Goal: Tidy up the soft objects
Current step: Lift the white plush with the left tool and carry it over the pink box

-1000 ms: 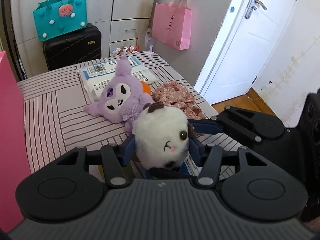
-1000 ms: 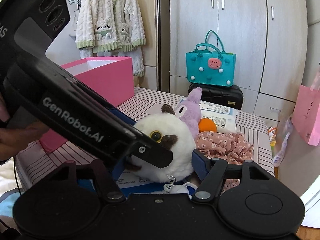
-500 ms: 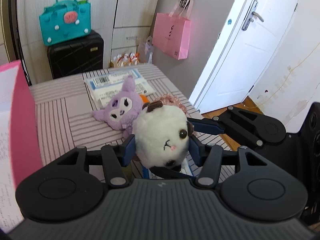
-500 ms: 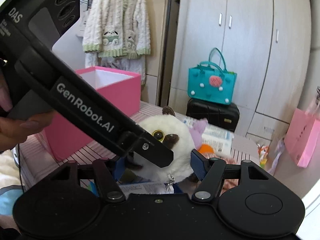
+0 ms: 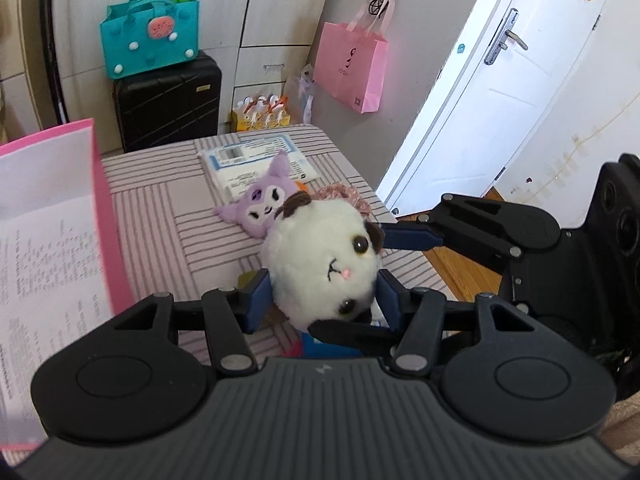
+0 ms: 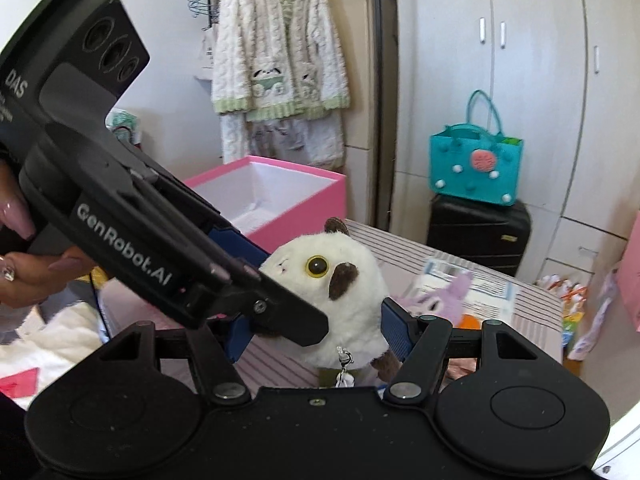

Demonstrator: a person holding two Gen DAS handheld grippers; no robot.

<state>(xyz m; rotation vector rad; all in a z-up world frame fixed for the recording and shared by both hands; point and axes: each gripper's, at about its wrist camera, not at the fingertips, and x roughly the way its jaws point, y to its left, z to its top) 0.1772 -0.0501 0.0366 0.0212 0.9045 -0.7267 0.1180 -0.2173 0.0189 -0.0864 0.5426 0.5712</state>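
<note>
A round white plush with brown ears [image 5: 320,264] is held in the air above the striped table [image 5: 168,216]. My left gripper [image 5: 322,300] is shut on it from both sides. My right gripper [image 6: 316,332] is shut on the same plush [image 6: 340,300], crossing the left one. A purple plush [image 5: 264,204] lies on the table beyond, next to a floral cloth [image 5: 344,196]. An open pink box [image 6: 272,196] stands at the table's left; its wall [image 5: 108,216] fills the left of the left wrist view.
A white packet with a blue label [image 5: 256,160] lies at the table's far end. A black suitcase [image 5: 168,100] with a teal bag [image 5: 150,36] stands behind. A pink paper bag [image 5: 352,68] hangs on the wall. A white door [image 5: 500,80] is at right.
Both grippers have risen with the white plush, lifting it higher above the table and toward the pink box. The purple plush and cloth stay on the table.
</note>
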